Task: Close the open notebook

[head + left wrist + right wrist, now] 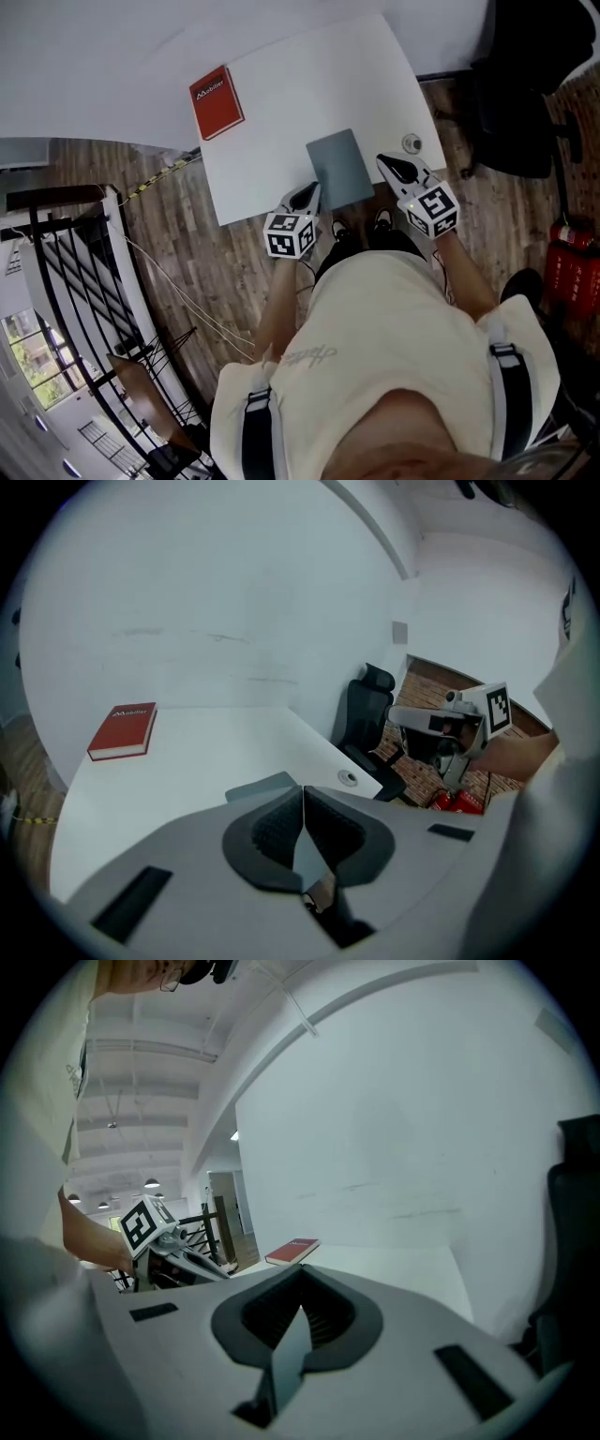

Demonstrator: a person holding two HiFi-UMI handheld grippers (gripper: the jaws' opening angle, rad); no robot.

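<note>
A grey notebook lies flat with its cover down at the near edge of the white table. A corner of the notebook also shows in the left gripper view, just beyond the jaws. My left gripper hovers at the notebook's near left corner, its jaws together and empty. My right gripper sits just off the notebook's right edge, also shut with nothing between its jaws. Each gripper appears in the other's view: the right gripper and the left gripper.
A red book lies at the table's far left corner. A round cable grommet is set in the table at the right. A black office chair and a red fire extinguisher stand to the right; a black railing runs along the left.
</note>
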